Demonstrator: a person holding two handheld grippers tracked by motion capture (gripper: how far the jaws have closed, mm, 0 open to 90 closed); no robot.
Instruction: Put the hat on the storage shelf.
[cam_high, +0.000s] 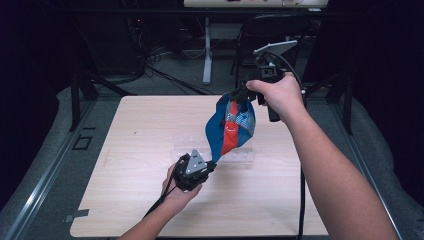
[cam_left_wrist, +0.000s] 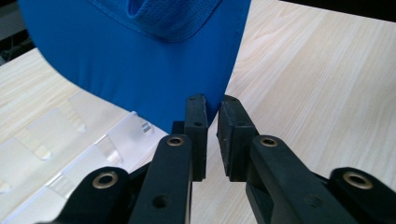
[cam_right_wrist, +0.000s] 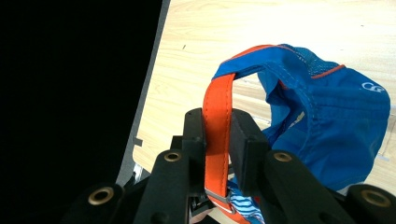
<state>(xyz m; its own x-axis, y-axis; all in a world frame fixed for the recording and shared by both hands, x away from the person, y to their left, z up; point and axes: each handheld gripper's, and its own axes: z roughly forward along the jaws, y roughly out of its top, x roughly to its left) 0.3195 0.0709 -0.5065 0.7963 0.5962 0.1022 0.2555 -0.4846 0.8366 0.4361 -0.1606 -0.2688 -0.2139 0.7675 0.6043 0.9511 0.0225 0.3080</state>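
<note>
A blue cap (cam_high: 231, 127) with an orange strap hangs in the air over the table's middle. High at the right, my right gripper (cam_high: 241, 95) is shut on the orange strap (cam_right_wrist: 217, 121), which runs up between the jaws (cam_right_wrist: 217, 116); the cap's blue crown (cam_right_wrist: 327, 121) hangs beyond them. My left gripper (cam_high: 212, 164) sits low at the cap's bottom tip. In the left gripper view the jaws (cam_left_wrist: 212, 105) stand almost together, pinching the edge of the blue brim (cam_left_wrist: 140, 60), most of which lies behind the left jaw.
A clear plastic rack (cam_high: 240, 157) lies on the light wooden table (cam_high: 140, 130) right under the cap, seen also beside the left jaw (cam_left_wrist: 70, 140). Dark stands, cables and a chair crowd the floor beyond the table's far edge.
</note>
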